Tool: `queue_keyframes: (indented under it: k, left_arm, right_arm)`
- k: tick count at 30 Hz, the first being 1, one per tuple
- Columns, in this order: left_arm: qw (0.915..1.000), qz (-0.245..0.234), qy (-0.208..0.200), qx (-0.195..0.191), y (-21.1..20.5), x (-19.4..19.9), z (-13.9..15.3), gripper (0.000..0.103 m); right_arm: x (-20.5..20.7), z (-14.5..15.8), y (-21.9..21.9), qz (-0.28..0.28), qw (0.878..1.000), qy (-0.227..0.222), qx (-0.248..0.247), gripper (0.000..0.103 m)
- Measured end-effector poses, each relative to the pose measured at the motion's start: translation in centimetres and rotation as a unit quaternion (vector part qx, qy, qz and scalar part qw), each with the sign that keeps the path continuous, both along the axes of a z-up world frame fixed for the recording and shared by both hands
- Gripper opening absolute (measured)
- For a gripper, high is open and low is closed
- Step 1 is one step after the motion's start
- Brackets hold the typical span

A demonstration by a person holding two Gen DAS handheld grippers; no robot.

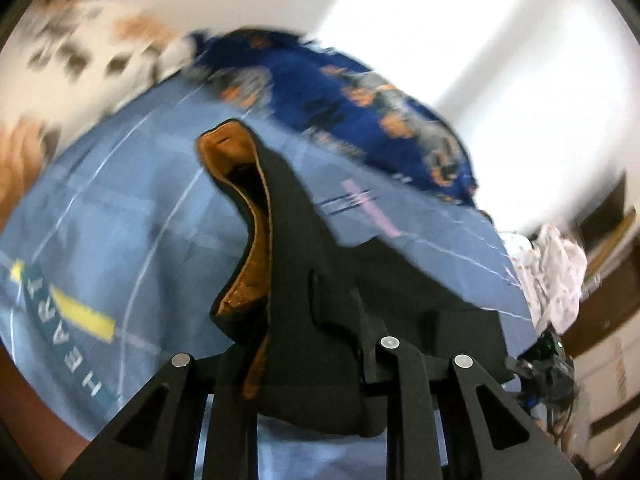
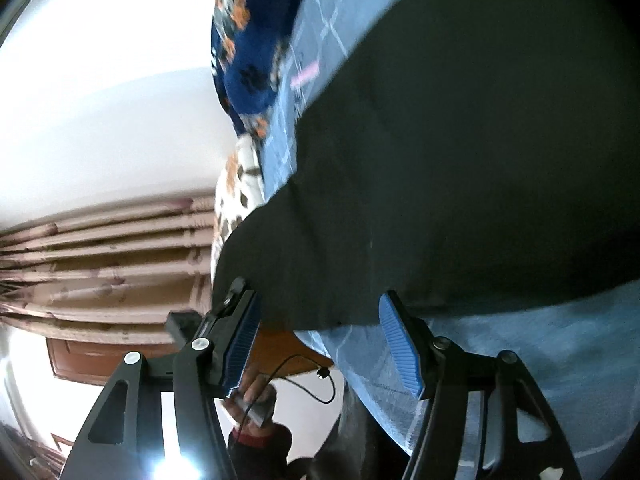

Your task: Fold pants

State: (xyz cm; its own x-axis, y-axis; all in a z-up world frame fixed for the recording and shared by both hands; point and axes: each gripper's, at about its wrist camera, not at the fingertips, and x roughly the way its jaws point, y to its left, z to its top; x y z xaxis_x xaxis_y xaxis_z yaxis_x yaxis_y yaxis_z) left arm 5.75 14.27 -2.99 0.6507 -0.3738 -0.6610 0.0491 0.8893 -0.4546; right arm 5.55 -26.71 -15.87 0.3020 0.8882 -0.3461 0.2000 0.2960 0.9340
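Observation:
The black pants (image 1: 304,280) with a tan inner waistband lining (image 1: 256,240) rise out of my left gripper (image 1: 304,360), which is shut on the fabric and holds it above the blue bed sheet (image 1: 120,220). In the right wrist view the pants (image 2: 460,160) spread wide and dark over the sheet (image 2: 520,352). My right gripper (image 2: 324,344) is open, its blue ribbed pads (image 2: 400,344) on either side of the pants' lower edge, not closed on it.
A dark blue patterned blanket (image 1: 360,96) lies at the far side of the bed, with a white spotted pillow (image 1: 92,48) beside it. White cloth (image 1: 556,272) hangs at the right edge. Curtains (image 2: 100,256), a wooden bed frame (image 2: 276,352) and a cable (image 2: 312,380) show in the right wrist view.

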Motion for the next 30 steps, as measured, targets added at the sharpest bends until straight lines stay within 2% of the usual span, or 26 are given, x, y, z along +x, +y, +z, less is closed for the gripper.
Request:
queue_keyframes:
  k: [6,16,22,30]
  left_arm:
    - [0.9982,-0.045,-0.037,0.012,-5.3,0.8,2.9,0.022]
    - [0.9936,-0.101,-0.05,0.013,-12.2,1.4,4.3,0.022]
    - [0.9885,-0.14,-0.054,0.02,-16.1,1.3,4.4,0.022]
    - [0.9818,-0.18,-0.048,0.036,-20.2,1.2,3.3,0.022]
  right_arm:
    - [0.2,0.5,-3.5,-0.045,0.999,-0.006,0.001,0.06]
    - [0.9,0.1,-4.5,-0.061,0.998,-0.006,0.03,0.06]
    - [1.3,0.2,-4.6,-0.068,0.996,-0.008,0.057,0.061]
    - [2.4,1.7,-4.7,-0.071,0.993,-0.027,0.095,0.069]
